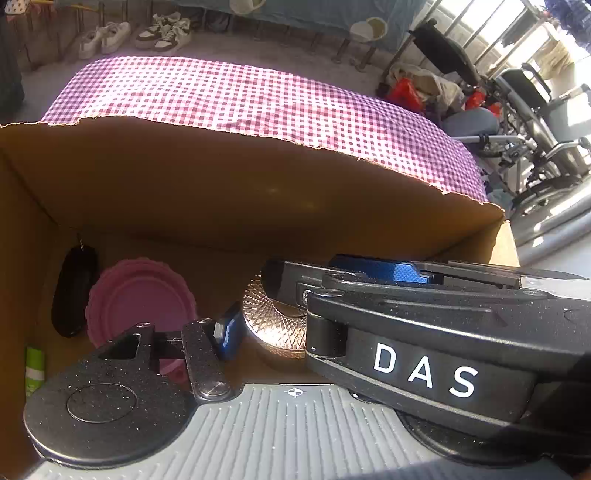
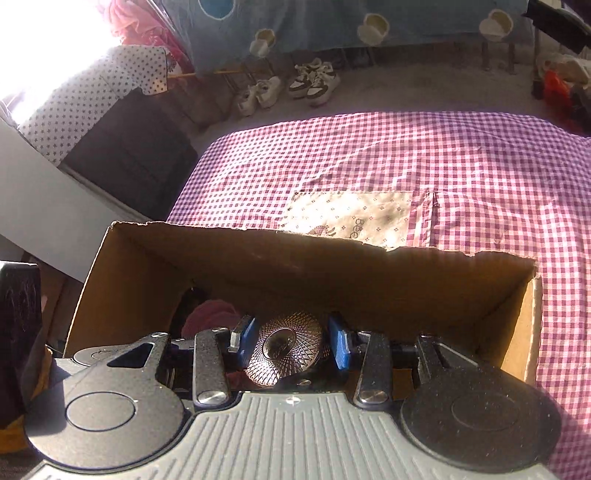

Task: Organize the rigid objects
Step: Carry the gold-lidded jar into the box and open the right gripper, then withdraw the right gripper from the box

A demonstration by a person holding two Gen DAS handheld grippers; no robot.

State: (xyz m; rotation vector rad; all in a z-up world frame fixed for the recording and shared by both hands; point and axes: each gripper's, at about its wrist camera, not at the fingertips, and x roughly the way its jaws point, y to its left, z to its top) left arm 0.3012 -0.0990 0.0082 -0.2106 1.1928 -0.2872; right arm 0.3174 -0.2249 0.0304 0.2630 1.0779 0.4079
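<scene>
A cardboard box (image 1: 221,184) stands open on the pink checked tablecloth (image 2: 461,158). Inside it, a round rose-gold dish with a cut diamond pattern (image 2: 286,345) sits between the blue pads of my right gripper (image 2: 291,341), which is shut on its rim. In the left wrist view the right gripper (image 1: 284,284) crosses in from the right over the same dish (image 1: 269,325). The left gripper (image 1: 291,332) also reaches into the box. Its left blue pad (image 1: 227,332) is right beside the dish. Its other finger is hidden behind the right gripper.
On the box floor lie a pink scalloped plate (image 1: 140,302), a black oblong thing with a ring (image 1: 74,291) and a green-and-white tube (image 1: 35,365). Shoes (image 1: 162,31) stand on the floor beyond the table. Wheelchairs (image 1: 535,122) are parked at the right.
</scene>
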